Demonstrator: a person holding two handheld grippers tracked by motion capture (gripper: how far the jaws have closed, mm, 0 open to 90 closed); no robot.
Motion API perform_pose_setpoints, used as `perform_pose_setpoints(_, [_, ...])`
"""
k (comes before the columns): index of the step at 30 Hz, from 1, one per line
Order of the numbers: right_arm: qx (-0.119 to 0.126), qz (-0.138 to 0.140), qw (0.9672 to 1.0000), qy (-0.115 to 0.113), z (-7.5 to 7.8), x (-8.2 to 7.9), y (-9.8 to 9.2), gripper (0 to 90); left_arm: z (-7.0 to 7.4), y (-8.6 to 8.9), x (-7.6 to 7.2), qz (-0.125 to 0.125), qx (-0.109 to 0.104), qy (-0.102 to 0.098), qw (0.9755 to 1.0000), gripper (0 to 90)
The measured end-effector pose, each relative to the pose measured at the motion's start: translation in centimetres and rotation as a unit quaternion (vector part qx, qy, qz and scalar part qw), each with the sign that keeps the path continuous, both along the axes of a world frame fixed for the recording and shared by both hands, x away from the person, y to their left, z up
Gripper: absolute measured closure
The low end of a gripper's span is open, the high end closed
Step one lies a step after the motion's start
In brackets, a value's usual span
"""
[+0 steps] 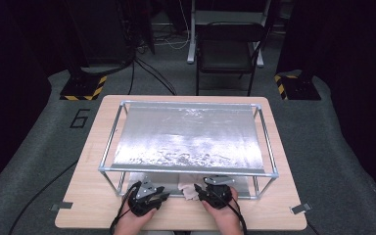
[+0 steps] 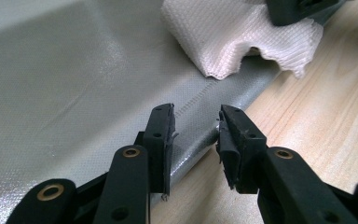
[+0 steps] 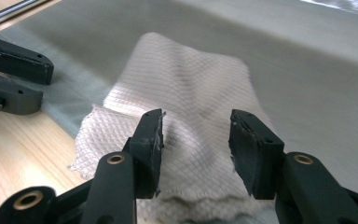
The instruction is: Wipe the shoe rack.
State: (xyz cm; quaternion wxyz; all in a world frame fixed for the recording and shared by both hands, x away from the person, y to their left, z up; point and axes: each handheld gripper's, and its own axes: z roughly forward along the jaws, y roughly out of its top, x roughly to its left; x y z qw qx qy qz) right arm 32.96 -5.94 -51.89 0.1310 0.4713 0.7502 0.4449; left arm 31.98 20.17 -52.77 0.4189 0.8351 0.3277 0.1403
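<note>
We are holding our right gripper (image 3: 196,140) with its jaws parted on either side of a white waffle-weave cloth (image 3: 186,93), not pressing it, while our left gripper (image 2: 196,140) is hovering, jaws standing apart, empty, over the hemmed edge of the silver sheet (image 2: 65,84). The cloth is lying bunched across that edge, partly on the wooden table (image 1: 284,205) beneath the metal frame (image 1: 188,170); any pinch risks catching the sheet too. We are counting one cloth, one sheet, one frame, two grippers.
</note>
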Motion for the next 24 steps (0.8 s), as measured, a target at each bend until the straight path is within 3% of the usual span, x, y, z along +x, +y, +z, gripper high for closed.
perform_pose_setpoints(3, [-0.002,0.0,1.0,0.007,0.2,-0.2,-0.9,54.3,0.0,0.0,0.0,0.001,0.0,0.002,1.0,64.9])
perform_pose_setpoints(8, [0.001,-0.026,0.9996,0.007,0.0,-0.3,-2.6,54.2,0.0,0.0,0.0,0.001,0.0,0.002,1.0,64.9])
perform_pose_setpoints(11, [0.011,-0.014,0.9998,0.006,-0.1,-0.3,-3.2,54.2,0.0,0.0,0.0,0.001,0.0,0.002,1.0,64.9])
perform_pose_setpoints(12, [-0.002,-0.041,0.9991,0.012,-0.1,-0.3,-3.8,54.2,0.0,0.0,0.0,0.001,0.0,0.002,1.0,64.9])
perform_pose_setpoints(15, [-0.005,-0.038,0.9992,0.014,-0.2,-0.4,-4.2,54.4,0.0,0.0,0.0,0.001,0.0,0.002,1.0,64.9])
perform_pose_setpoints(17, [-0.017,-0.052,0.9984,0.01,-0.4,-0.3,-4.7,54.4,0.1,0.1,0.2,-0.003,0.008,-0.008,0.9999,64.9])
perform_pose_setpoints(18, [0.004,-0.038,0.9991,0.017,-0.4,-0.4,-5.1,54.4,0.1,0.2,0.2,-0.002,0.006,-0.007,1.0,64.9])
perform_pose_setpoints(19, [0.004,-0.038,0.9991,0.017,-0.4,-0.4,-5.1,54.4,0.1,0.2,0.2,-0.002,0.004,-0.005,1.0,64.9])
perform_pose_setpoints(20, [-0.055,-0.022,0.9982,-0.012,-0.6,0.1,-6.4,54.4,0.2,0.2,0.3,-0.001,0.003,0.0,1.0,64.9])
perform_pose_setpoints(21, [-0.055,-0.022,0.9982,-0.012,-0.6,0.1,-6.4,54.4,0.2,0.2,0.3,-0.001,0.003,0.0,1.0,65.0])
perform_pose_setpoints(22, [-0.076,-0.018,0.9967,-0.021,-0.5,0.3,-6.8,54.4,0.2,0.0,0.2,0.007,-0.008,0.014,0.9999,65.0])
perform_pose_setpoints(24, [-0.074,-0.023,0.9967,-0.023,-0.8,0.3,-7.0,54.5,0.4,0.1,0.4,0.0,0.002,0.012,0.9999,62.6])
